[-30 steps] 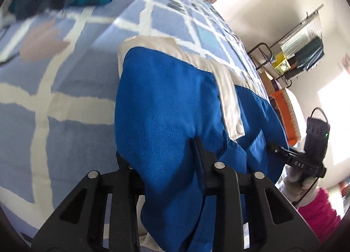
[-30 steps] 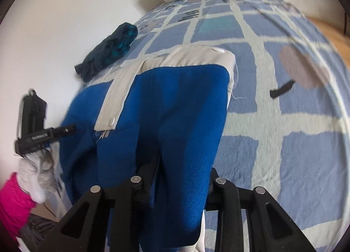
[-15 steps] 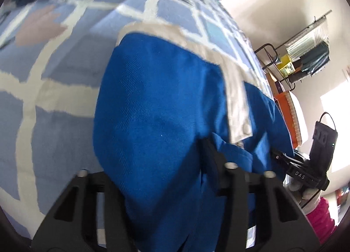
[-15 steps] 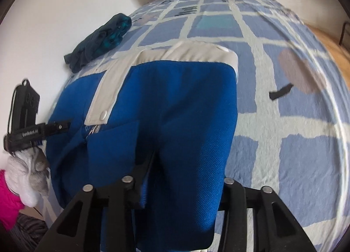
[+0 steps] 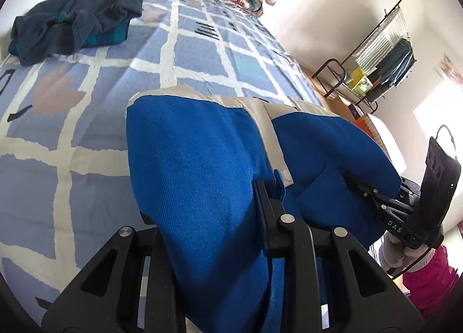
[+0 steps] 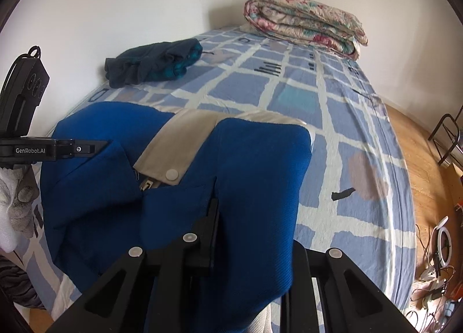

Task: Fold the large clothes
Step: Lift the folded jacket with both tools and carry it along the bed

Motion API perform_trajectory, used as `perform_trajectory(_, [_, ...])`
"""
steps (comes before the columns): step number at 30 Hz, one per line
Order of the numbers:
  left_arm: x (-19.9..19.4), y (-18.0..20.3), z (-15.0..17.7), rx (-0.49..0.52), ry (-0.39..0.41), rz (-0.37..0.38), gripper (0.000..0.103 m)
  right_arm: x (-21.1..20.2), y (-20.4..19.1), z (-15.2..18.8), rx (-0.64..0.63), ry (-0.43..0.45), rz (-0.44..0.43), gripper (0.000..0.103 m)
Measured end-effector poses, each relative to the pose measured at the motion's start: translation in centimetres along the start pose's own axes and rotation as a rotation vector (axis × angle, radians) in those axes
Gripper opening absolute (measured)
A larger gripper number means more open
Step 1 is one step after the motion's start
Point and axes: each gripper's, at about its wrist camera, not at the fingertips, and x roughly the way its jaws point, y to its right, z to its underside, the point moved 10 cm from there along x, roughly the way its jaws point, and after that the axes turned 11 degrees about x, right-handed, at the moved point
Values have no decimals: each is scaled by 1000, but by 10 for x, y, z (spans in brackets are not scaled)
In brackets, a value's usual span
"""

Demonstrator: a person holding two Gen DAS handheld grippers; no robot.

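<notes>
Both grippers had risen with the blue garment (image 5: 202, 165) since a second earlier, so that more of the bed came into view, and the folded floral quilt (image 6: 306, 23) showed whole at its far end. The jaws of each had just been closing, with blue cloth between them.

The left gripper (image 5: 202, 217) had its fingers clamped, narrowly parted, on a thick fold of the garment, which bulged up between them and hid the left fingertip. The right gripper (image 6: 254, 223) likewise pinched a fold of the same blue cloth, its right finger largely buried under the fabric. Each tool showed in the other's view, at the garment's opposite near corner, with a gloved hand (image 5: 396, 255) under the right one.

The garment hung between the two grippers at the near edge of the bed, its beige waistband (image 6: 185, 136) and a snap button (image 6: 172, 173) turned upward, its far edge resting on the blue checked bedspread (image 6: 332, 136). A crumpled dark teal garment (image 5: 78, 23) lay well apart near the wall. A metal rack (image 5: 376, 72) stood beside the bed.
</notes>
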Motion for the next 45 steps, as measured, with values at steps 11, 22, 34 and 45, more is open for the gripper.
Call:
perform_trajectory(11, [-47, -16, -35, 11, 83, 7, 25, -20, -33, -36, -39, 53, -10, 17])
perform_trajectory(22, [-108, -91, -129, 59, 211, -98, 25, -8, -111, -152, -117, 180, -32, 17])
perform_trajectory(34, [-134, -228, -264, 138, 294, -280, 25, 82, -201, -300, -153, 302, -81, 17])
perform_trajectory(45, [-97, -327, -304, 163, 267, -409, 25, 176, -247, -363, -154, 331, -85, 17])
